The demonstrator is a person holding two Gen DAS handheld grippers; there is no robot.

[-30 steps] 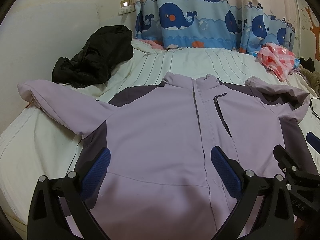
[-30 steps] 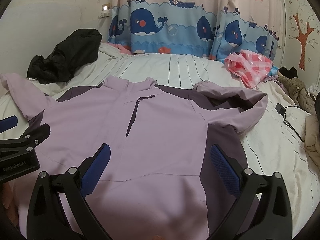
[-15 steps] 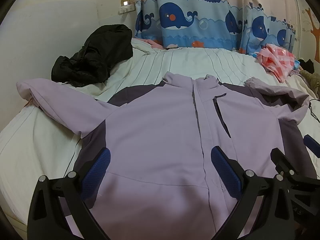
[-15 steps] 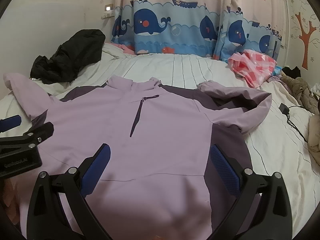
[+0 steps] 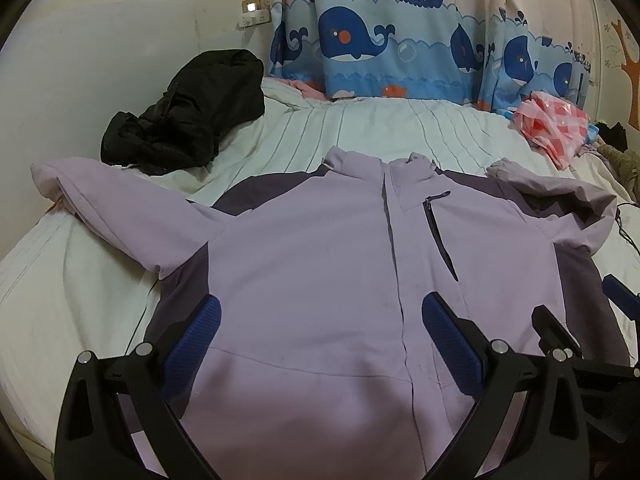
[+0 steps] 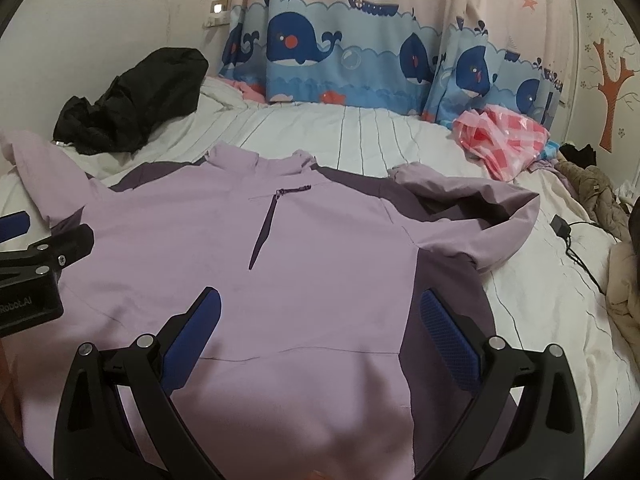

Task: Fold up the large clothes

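1. The left gripper (image 5: 320,334) is hovering with jaws spread wide, gripping nothing.
2. The right gripper (image 6: 320,332) is likewise gaping wide, empty.
3. The lilac jacket (image 5: 320,264) is lying flat, front up, on the bed (image 5: 80,304).

The jacket (image 5: 320,264) was pale lilac with dark purple panels, the bed (image 5: 400,132) white with thin dark stripes, the curtain (image 5: 400,44) pink above a blue band of navy whales, the crumpled garment (image 5: 188,116) black, the bag (image 5: 554,128) pink-and-white checked, and both grippers' pads (image 6: 192,336) blue on black.
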